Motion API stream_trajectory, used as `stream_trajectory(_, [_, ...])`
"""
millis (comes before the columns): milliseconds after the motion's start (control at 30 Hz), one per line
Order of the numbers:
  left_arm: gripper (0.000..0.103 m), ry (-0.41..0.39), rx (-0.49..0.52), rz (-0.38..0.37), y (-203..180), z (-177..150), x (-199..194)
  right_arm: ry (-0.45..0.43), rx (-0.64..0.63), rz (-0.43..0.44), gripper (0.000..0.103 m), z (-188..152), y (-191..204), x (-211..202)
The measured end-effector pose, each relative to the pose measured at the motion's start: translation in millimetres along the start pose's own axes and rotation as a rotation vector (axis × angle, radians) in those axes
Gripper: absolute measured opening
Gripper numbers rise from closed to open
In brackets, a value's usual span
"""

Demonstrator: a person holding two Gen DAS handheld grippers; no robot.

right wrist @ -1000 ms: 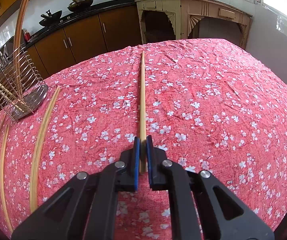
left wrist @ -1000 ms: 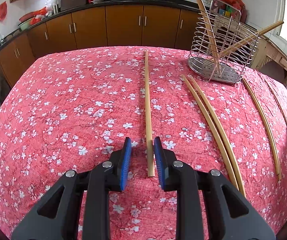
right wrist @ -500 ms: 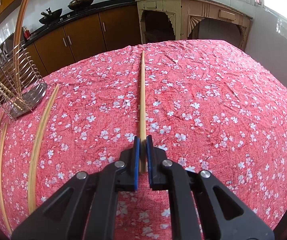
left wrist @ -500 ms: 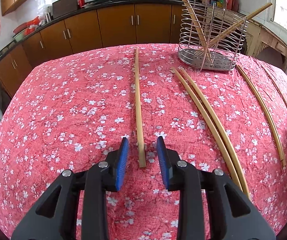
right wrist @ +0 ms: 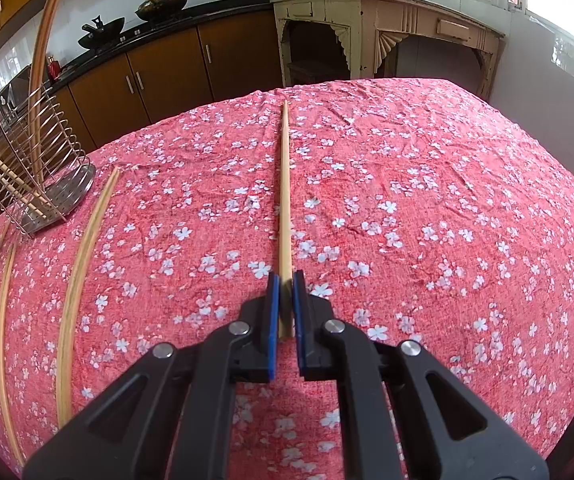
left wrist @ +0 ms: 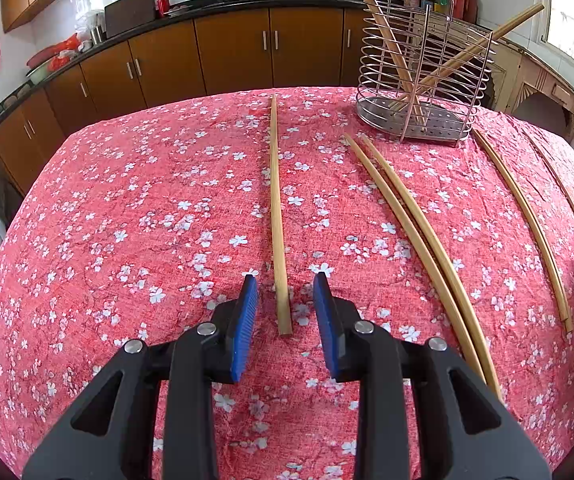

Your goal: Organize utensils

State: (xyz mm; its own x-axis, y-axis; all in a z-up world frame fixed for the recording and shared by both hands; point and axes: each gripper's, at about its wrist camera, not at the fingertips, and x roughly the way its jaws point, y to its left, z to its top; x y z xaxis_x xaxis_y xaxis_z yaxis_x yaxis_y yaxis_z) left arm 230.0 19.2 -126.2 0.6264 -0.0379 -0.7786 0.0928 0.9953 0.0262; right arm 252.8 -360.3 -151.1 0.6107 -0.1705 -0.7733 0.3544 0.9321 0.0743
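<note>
A long bamboo chopstick [left wrist: 275,208] lies on the red floral tablecloth, its near end between the blue pads of my open left gripper [left wrist: 285,292]. A wire utensil holder [left wrist: 419,80] stands at the far right with several chopsticks leaning in it. My right gripper [right wrist: 285,280] is shut on the near end of another chopstick [right wrist: 285,184], which points away over the cloth. The holder [right wrist: 35,168] shows at the far left of the right wrist view.
A pair of chopsticks [left wrist: 415,224] lies right of my left gripper, one more [left wrist: 527,224] beyond it. Loose chopsticks [right wrist: 83,248] lie left of my right gripper. Brown cabinets [left wrist: 207,56] and a cream side table [right wrist: 387,40] stand behind the table.
My left gripper has opened wider and pulled back a little along the chopstick; the holder looks nearer in view. My right gripper has stayed shut on its chopstick, hardly moving.
</note>
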Motion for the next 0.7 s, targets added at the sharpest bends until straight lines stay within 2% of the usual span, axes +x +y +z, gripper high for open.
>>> stream_trajectory(33, [0.029, 0.000, 0.000, -0.001, 0.7, -0.2, -0.4, 0.000, 0.000, 0.000, 0.009, -0.2, 0.1, -0.1])
stream_trajectory(67, [0.025, -0.001, 0.002, -0.004, 0.4, -0.2, -0.7, 0.000, 0.000, 0.000, 0.009, 0.2, -0.2, 0.0])
stream_trajectory(100, [0.015, -0.003, 0.006, -0.009, -0.1, -0.2, -0.8, 0.000, 0.001, 0.000, 0.009, 0.1, -0.4, -0.1])
stream_trajectory(167, [0.008, -0.003, 0.011, -0.008, -1.4, 0.3, -1.0, 0.000, -0.001, 0.000, 0.008, 0.3, -0.3, 0.0])
stream_trajectory(433, [0.007, -0.038, 0.010, -0.036, 1.2, -2.7, -10.4, -0.047, -0.005, -0.004, 0.008, 0.2, -3.1, -9.9])
stream_trajectory(600, [0.007, -0.092, 0.022, -0.029, 7.1, -7.7, -25.9, -0.146, -0.039, -0.016, 0.008, 0.8, 0.7, -32.7])
stream_trajectory(700, [0.007, -0.152, 0.008, -0.032, 11.2, -5.1, -41.1, -0.214, -0.045, -0.016, 0.008, 5.4, 0.5, -50.3])
